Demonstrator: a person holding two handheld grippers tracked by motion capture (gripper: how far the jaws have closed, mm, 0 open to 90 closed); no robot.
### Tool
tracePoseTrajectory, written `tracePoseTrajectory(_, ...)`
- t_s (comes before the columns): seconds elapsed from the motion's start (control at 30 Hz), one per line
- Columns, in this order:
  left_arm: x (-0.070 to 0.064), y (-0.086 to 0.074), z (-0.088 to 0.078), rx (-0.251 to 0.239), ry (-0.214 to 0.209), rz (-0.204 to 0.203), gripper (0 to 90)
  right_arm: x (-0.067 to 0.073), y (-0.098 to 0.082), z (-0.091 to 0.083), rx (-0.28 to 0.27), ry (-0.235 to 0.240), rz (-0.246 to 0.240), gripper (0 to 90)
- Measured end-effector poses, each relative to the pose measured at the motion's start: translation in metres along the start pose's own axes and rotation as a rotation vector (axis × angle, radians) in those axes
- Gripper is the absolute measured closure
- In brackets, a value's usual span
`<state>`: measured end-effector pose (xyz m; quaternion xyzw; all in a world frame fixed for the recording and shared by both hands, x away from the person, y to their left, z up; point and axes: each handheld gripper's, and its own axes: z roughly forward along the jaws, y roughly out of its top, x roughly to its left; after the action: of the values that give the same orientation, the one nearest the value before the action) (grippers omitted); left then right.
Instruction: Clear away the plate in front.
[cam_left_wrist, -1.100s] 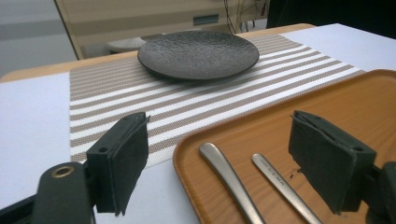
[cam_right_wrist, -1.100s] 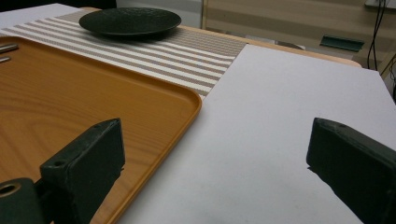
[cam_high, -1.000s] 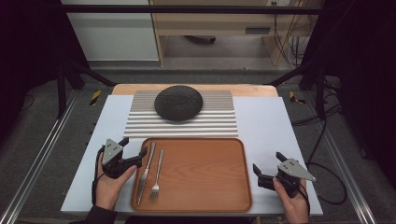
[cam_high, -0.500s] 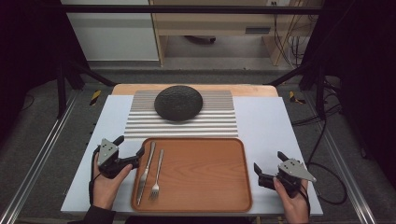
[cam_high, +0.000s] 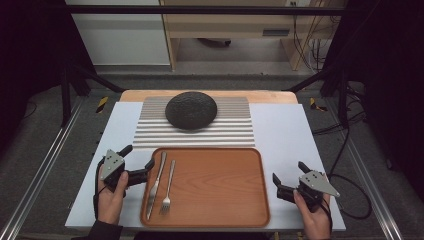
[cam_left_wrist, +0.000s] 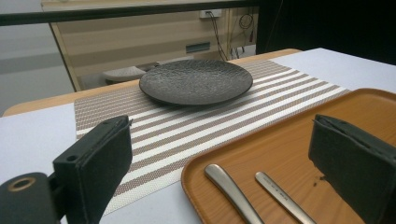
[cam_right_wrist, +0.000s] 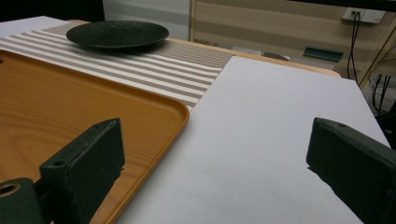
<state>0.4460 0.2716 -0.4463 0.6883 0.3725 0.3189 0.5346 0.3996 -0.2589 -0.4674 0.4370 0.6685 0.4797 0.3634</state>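
Tray holds 1 knife, 1 fork.

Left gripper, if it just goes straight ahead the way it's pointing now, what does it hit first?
Probably the near left rim of the wooden tray: the left gripper has just been opening, nothing between its jaws, and points at it. Just past the rim lie the knife and fork, though depth is hard to judge.
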Motion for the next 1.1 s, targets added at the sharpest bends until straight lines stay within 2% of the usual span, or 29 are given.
tracePoseTrajectory(0.2,-0.001,0.003,0.002,-0.006,-0.017,0.026,6.3,0.004,0.002,0.000,-0.003,0.017,0.007,5.9)
tracePoseTrajectory(0.3,0.000,0.010,0.007,-0.005,-0.038,0.073,5.8,0.004,0.004,0.001,0.003,0.038,0.002,6.1)
tracePoseTrajectory(0.43,0.002,0.020,0.017,-0.003,-0.110,0.102,5.5,0.001,0.003,-0.001,0.016,0.061,-0.001,6.1)
tracePoseTrajectory(0.67,0.010,0.043,0.045,0.032,-0.149,0.153,5.8,-0.005,0.001,-0.002,0.016,0.046,0.031,6.1)
tracePoseTrajectory(0.87,0.011,0.065,0.072,0.072,-0.154,0.265,6.4,-0.004,0.003,-0.001,0.032,0.050,0.035,7.4)
tracePoseTrajectory(1.03,0.009,0.082,0.088,0.113,-0.196,0.315,6.4,-0.001,0.003,-0.004,0.031,0.030,0.029,9.1)
tracePoseTrajectory(1.1,0.010,0.089,0.093,0.145,-0.198,0.351,6.4,-0.002,0.003,-0.005,0.034,0.027,0.040,9.1)
